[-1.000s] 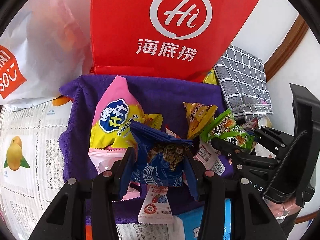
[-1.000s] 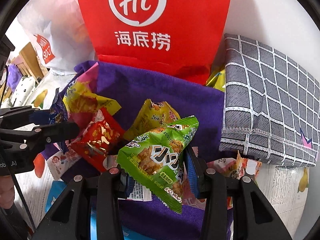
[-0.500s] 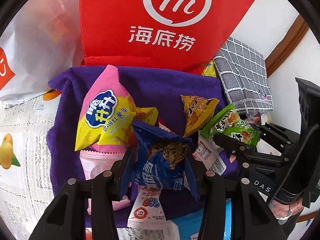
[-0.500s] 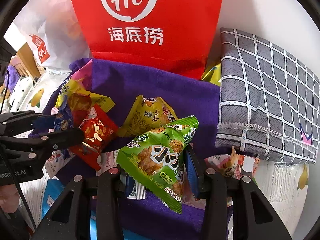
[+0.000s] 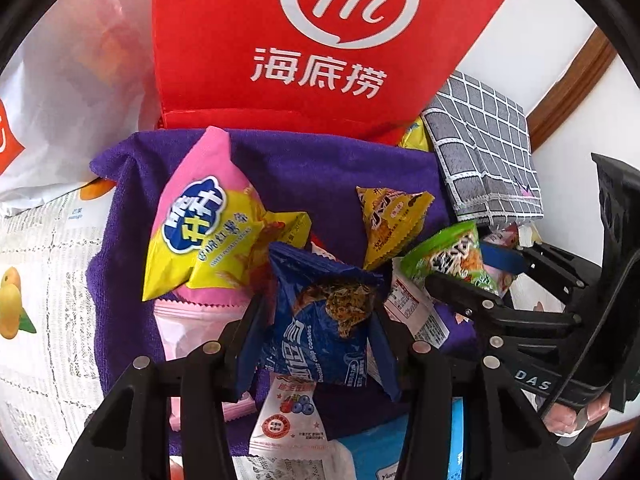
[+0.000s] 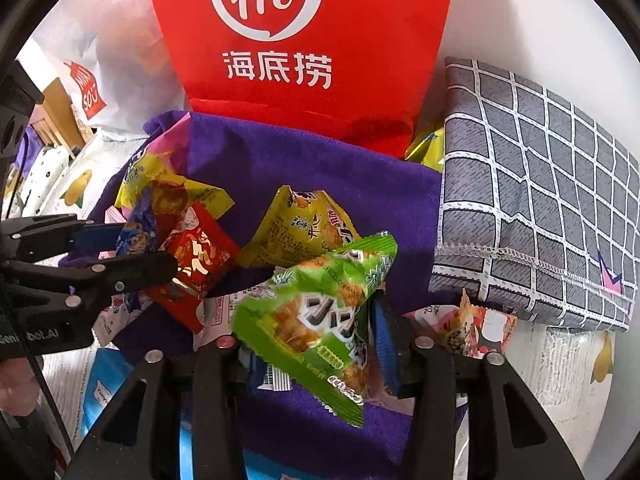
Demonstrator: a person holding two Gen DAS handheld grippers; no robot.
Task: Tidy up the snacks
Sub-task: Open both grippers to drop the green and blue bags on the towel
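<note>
Left hand-held gripper (image 5: 316, 344) clamped on blue cookie packet (image 5: 320, 328), right hand-held gripper (image 6: 316, 344) on green snack packet (image 6: 316, 320). Light, crinkly, slippery, crushable; best pinched by sealed edges.

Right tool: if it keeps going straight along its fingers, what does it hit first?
Probably the yellow snack packet lying on the purple towel, just past the green snack bag that the right tool holds. The red Haidilao bag stands further back. Depth is unclear in this fisheye view.
</note>
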